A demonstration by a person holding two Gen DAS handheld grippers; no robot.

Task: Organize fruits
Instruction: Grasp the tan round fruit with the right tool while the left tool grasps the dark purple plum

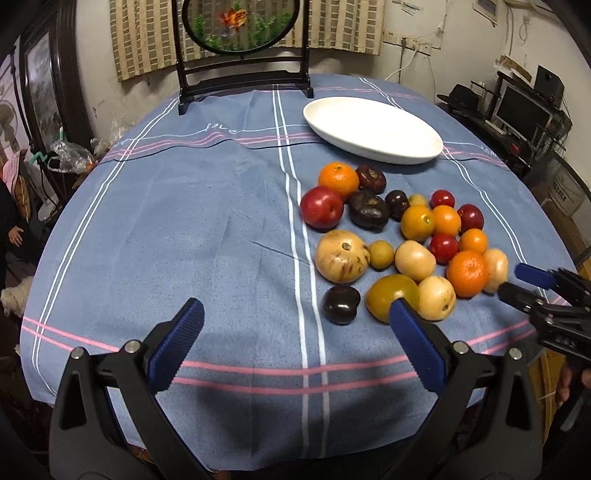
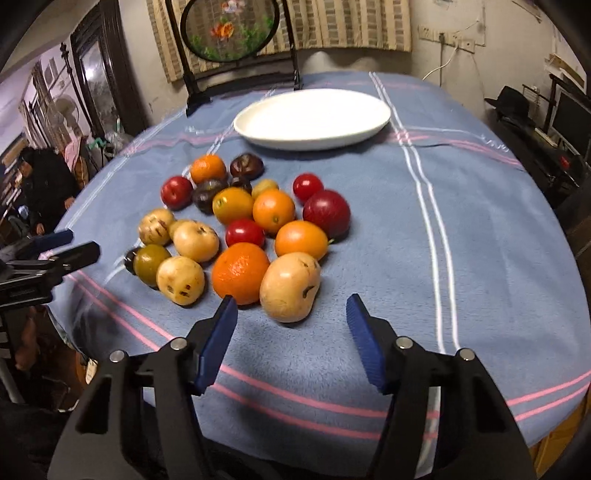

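- On the blue striped tablecloth [image 1: 184,229] a heap of fruits [image 1: 399,236] lies loose, packed close together, many touching their neighbours.
- Beyond the heap, toward the far edge of the table, sits a white oval plate [image 1: 373,129], just apart from the nearest orange [image 1: 338,179]; nothing lies in it.
- The right gripper [image 2: 291,314] hovers at the near edge of the heap with its jaws parted, the blue pads pinching nothing.
- A large tan fruit [image 2: 290,286] sits just ahead of that gap, nearly centred between the two pads but not touched by either; a big orange [image 2: 240,271] lies just beyond the tip of the left-hand pad.
- The left gripper [image 1: 295,310] stands over bare cloth to the heap's left, jaws spread wide and empty.
- A dark plum [image 1: 340,303] lies inside the span of its pads, nearer the right-hand one; an olive-yellow fruit [image 1: 391,297] shows just behind that pad's tip, and whether they touch cannot be told.
- Behind the plate stands a dark wooden frame holding a round goldfish picture [image 1: 240,26].
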